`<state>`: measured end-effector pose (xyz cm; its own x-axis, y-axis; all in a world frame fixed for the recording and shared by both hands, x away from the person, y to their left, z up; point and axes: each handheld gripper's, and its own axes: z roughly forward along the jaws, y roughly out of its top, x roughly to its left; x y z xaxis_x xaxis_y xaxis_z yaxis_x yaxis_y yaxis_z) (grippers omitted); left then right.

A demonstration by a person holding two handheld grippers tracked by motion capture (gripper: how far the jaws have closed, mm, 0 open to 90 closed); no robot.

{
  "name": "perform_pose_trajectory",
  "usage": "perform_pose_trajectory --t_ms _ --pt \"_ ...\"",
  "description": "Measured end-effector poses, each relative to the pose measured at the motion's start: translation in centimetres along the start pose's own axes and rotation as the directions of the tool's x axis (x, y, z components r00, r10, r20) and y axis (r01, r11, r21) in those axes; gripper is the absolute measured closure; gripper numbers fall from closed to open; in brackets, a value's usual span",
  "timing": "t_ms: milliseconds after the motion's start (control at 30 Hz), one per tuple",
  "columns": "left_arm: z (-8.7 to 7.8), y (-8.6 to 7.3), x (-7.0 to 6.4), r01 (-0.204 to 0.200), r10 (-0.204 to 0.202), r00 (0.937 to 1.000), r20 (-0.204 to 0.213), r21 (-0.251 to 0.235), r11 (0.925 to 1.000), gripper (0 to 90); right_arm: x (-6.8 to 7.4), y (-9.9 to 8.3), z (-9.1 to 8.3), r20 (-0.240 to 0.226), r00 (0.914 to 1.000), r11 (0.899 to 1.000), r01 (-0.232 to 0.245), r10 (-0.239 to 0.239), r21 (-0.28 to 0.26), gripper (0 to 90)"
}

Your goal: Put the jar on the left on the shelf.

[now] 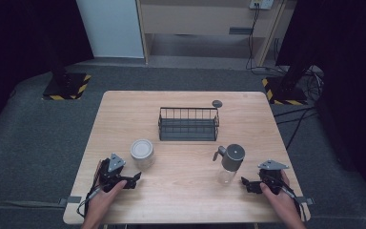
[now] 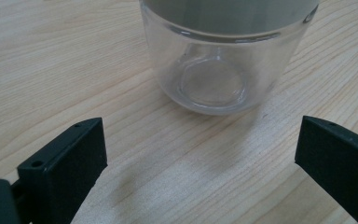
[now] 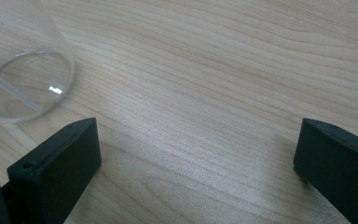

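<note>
The left gripper [image 1: 136, 179], jaws spread and empty, is being held at the lower left of the high view, just below the lidded glass jar [image 1: 142, 153]. The right gripper [image 1: 244, 183], likewise spread and empty, is being held at the lower right beside the glass dispenser bottle [image 1: 230, 164]. A wire basket [image 1: 188, 124] is standing at centre.

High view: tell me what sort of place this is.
Probably a lab or studio rigged for recording, not a home: a bare wooden table stands on grey carpet, dark curtains hang at both sides, and stand bases with hazard-striped tape flank it.
</note>
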<state>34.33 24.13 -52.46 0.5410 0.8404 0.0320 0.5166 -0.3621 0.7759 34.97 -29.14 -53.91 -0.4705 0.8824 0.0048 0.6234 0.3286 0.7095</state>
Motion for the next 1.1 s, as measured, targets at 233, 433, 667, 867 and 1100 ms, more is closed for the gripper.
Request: perform_pose_trajectory --t_ms 233,433,667,867,1100 --pt "0.1 0.6 -0.1 0.002 -0.002 1.0 0.008 -0.013 0.9999 1.3 0.0 0.0 0.0 0.0 1.0 1.0 0.0 0.0 0.0 0.7" --pt "0.0 1.4 0.3 0.004 -0.004 1.0 0.006 -0.033 0.9995 1.3 0.0 0.0 0.0 0.0 1.0 1.0 0.0 0.0 0.0 0.7" --pt "0.0 2.1 0.3 0.0 0.0 0.9999 0.01 -0.049 0.9988 1.1 0.0 0.0 0.0 0.0 1.0 1.0 0.0 0.0 0.0 0.7" --pt "0.4 2.4 0.3 -0.002 0.003 0.9999 0.015 -0.054 0.9985 1.0 0.0 0.0 0.0 0.0 1.0 1.0 0.0 0.0 0.0 0.7" --pt "0.9 3.1 0.2 0.001 0.001 0.9997 0.024 -0.071 0.9974 1.0 0.0 0.0 0.0 0.0 1.0 1.0 0.001 -0.001 0.0 0.7"
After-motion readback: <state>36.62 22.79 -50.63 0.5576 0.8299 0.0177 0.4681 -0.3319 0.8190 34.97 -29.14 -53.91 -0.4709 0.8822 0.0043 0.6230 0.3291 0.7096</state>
